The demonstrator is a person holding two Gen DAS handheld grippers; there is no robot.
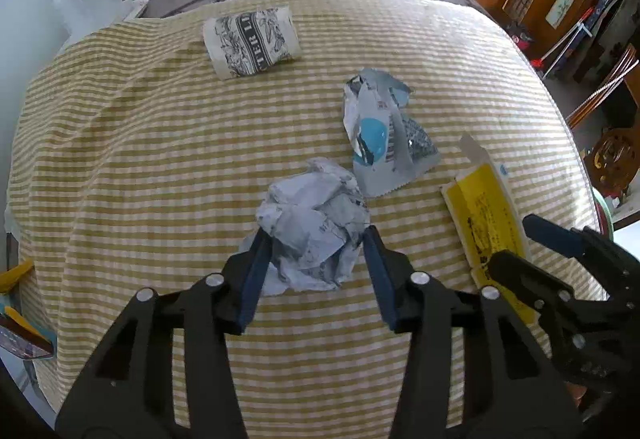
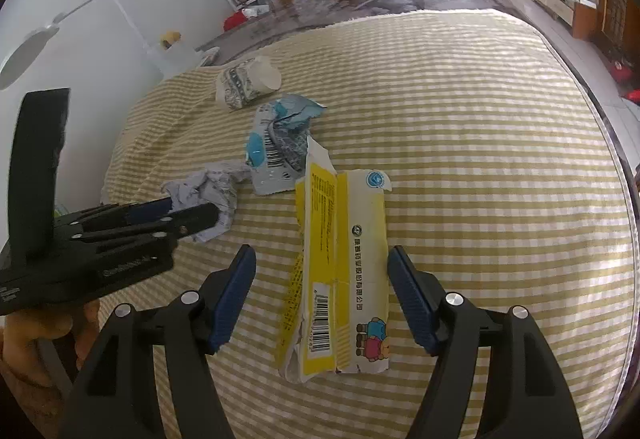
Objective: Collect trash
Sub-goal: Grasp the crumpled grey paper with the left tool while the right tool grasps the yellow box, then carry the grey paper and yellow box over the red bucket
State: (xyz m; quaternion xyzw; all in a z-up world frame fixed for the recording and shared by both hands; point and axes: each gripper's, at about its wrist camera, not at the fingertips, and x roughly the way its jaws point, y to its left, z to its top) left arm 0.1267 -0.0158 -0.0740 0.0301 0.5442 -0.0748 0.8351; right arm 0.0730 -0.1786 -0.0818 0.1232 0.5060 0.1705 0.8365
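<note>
A crumpled white paper ball [image 1: 316,215] lies on the yellow-striped cloth [image 1: 160,159]. My left gripper [image 1: 315,233] points down at the ball, and both blue pads press against its sides. In the right wrist view the same left gripper [image 2: 196,209] holds the ball [image 2: 204,187] at the left. A flattened yellow and white carton [image 2: 344,239] lies lengthwise between the fingers of my right gripper [image 2: 318,253], which is open. Its left pad stands well clear of the carton and its right pad is close to the carton's edge. In the left wrist view, the right gripper [image 1: 512,239] hovers over the carton [image 1: 484,207].
A torn blue and white wrapper [image 1: 380,135] lies just beyond the ball. A printed paper cup [image 1: 252,39] lies on its side near the cloth's far edge. A hand [image 2: 40,323] holds the left gripper. A white lamp [image 2: 36,39] stands to the left. Furniture lies beyond the table.
</note>
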